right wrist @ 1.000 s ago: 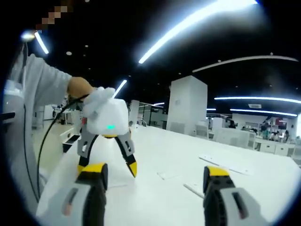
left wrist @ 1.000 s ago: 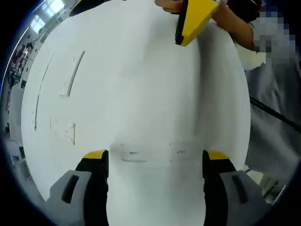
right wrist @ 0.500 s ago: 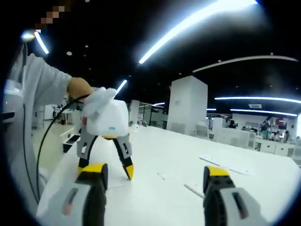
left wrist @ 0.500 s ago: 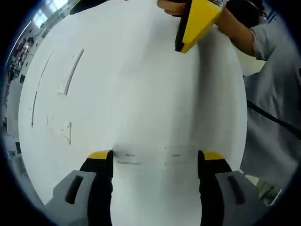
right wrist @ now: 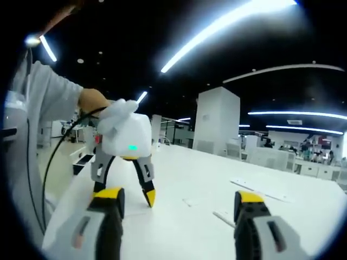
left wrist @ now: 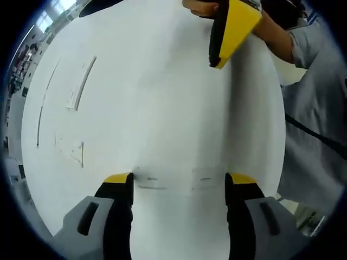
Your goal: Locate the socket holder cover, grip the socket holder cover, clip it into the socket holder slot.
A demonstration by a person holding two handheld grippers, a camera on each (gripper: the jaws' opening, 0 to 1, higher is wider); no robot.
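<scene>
- White tabletop [left wrist: 162, 108] runs under both grippers, inside a dim hall lit by long ceiling strips [right wrist: 227, 21].
- Since half a second ago the left gripper [left wrist: 179, 181] has narrowed its jaws a little more, though they are still wide apart and empty; they point down at faint marks on the table between them.
- In the left gripper view, the right gripper's yellow jaw [left wrist: 230, 30] at 1 o'clock has shifted slightly to the right and sits well above the work area.
- The right gripper [right wrist: 179, 203] stands as it did, jaws wide with nothing between them.
- My reading: the task is still in the locating stage, with no grip begun and nothing clipped.
- Thin white strips [left wrist: 81, 84] lie at 10 o'clock in the left gripper view, along with a small flat piece [left wrist: 78, 153] at 9 o'clock. Which is the socket holder cover I cannot tell.
- The right gripper view adds the level outlook: the left gripper's body [right wrist: 122, 146] at 9 o'clock, held by a hand [right wrist: 95, 100], tips close above the table, and strips [right wrist: 260, 189] at 4 o'clock.
</scene>
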